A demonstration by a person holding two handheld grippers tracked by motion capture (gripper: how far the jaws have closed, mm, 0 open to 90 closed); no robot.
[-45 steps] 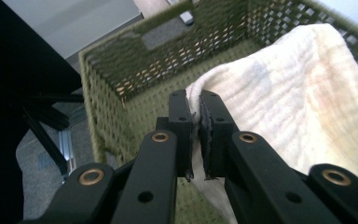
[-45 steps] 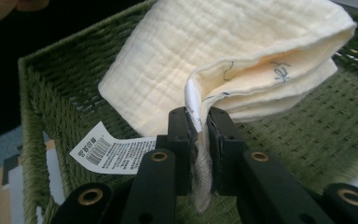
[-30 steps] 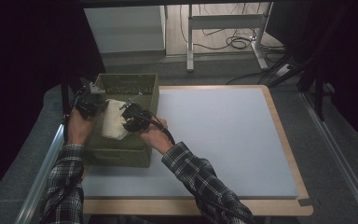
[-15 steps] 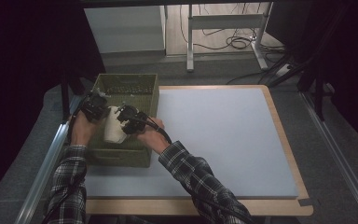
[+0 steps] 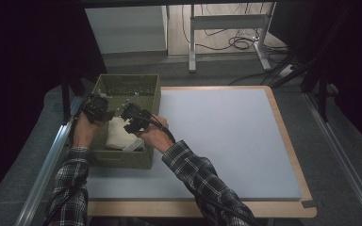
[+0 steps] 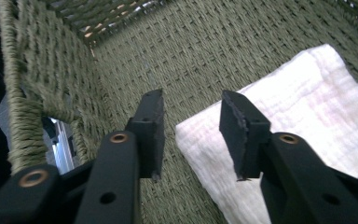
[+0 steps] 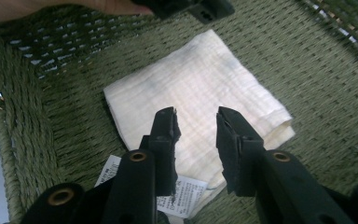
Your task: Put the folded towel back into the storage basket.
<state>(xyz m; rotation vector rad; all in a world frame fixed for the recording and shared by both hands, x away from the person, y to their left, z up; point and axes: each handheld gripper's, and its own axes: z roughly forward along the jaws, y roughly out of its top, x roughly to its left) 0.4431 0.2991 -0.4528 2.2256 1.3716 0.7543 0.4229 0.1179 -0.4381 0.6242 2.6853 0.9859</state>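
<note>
Over the left side of the green woven basket [image 5: 143, 92], the left hand-held gripper [image 5: 96, 109] has just been opening its jaws, which stand apart with nothing pressed between them. The folded white cloth [image 7: 196, 100] lies flat on the basket's floor, its tag at the near edge. Over the basket's middle, the right hand-held gripper [image 5: 134, 118] has likewise just been opening and hangs clear above the cloth.
</note>
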